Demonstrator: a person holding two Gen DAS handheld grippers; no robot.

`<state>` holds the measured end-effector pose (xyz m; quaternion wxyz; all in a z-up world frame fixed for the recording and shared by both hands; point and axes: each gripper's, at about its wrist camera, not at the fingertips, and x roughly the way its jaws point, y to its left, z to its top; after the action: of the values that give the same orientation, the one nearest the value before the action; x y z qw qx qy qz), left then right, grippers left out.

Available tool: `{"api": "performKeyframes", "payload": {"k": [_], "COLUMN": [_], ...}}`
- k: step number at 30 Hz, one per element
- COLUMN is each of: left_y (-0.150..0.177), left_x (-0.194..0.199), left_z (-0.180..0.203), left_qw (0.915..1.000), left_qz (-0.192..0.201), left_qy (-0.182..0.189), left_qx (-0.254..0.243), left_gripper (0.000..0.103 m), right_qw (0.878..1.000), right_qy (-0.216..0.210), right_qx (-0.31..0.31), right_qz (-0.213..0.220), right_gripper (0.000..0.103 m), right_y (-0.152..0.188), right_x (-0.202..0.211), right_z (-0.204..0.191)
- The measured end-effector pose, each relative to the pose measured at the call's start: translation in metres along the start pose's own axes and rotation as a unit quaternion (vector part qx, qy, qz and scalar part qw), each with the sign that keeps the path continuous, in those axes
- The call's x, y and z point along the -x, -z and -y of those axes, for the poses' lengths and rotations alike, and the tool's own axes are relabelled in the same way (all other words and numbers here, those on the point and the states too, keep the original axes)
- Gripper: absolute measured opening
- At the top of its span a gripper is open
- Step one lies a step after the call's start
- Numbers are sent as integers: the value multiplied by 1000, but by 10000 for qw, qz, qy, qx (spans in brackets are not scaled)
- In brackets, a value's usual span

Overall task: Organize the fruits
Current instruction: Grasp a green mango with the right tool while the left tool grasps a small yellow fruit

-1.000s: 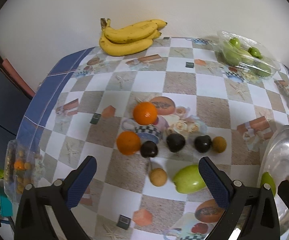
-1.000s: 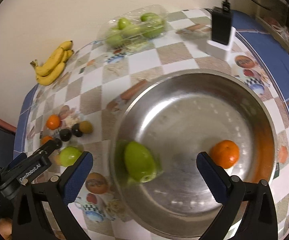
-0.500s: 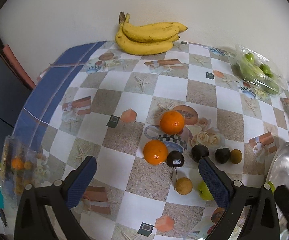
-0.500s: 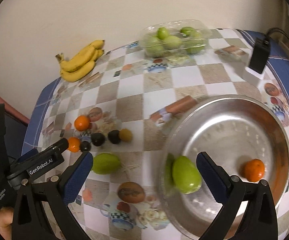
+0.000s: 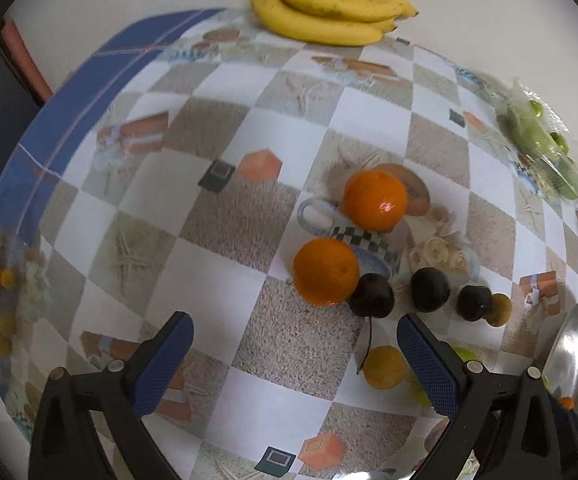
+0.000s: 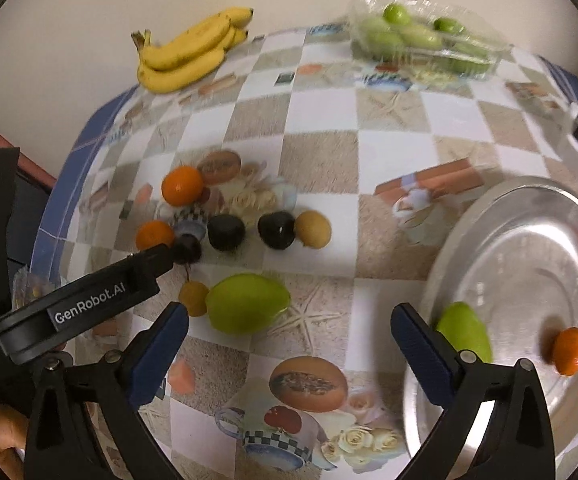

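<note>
Two fruits sit in the steel bowl (image 6: 521, 208); many wait left. Right gripper (image 6: 289, 336) closing on nothing, left gripper (image 5: 295, 344) spread wide, likely nearing the oranges (image 5: 325, 271).

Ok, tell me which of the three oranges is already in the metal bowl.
The small orange on the bowl's far right, near a green mango. The other two oranges sit on the tablecloth beside the dark fruits.

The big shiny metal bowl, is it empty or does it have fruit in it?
Not empty. The shiny metal bowl holds two fruits: a green mango near its left side and a small orange tangerine farther right.
</note>
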<state>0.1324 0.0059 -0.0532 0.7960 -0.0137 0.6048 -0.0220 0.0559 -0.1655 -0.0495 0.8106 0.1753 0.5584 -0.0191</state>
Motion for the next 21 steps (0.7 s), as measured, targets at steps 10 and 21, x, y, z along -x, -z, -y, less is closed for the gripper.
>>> {"api": "performKeyframes", "payload": {"k": [10, 21], "left_y": [-2, 0], "left_x": [-9, -9], "left_z": [-3, -4], "left_qw": [9997, 9994], "left_qz": [-125, -164], "left_qy": [108, 220], "left_qx": [157, 222], "left_gripper": [102, 102], "right_qw": [9996, 9989], "right_qy": [-168, -209], "right_qx": [33, 230], "right_qz": [-205, -342], "right_gripper": [92, 60], "right_y": [-3, -4], "right_x": [-21, -32], "right_z": [-9, -23]}}
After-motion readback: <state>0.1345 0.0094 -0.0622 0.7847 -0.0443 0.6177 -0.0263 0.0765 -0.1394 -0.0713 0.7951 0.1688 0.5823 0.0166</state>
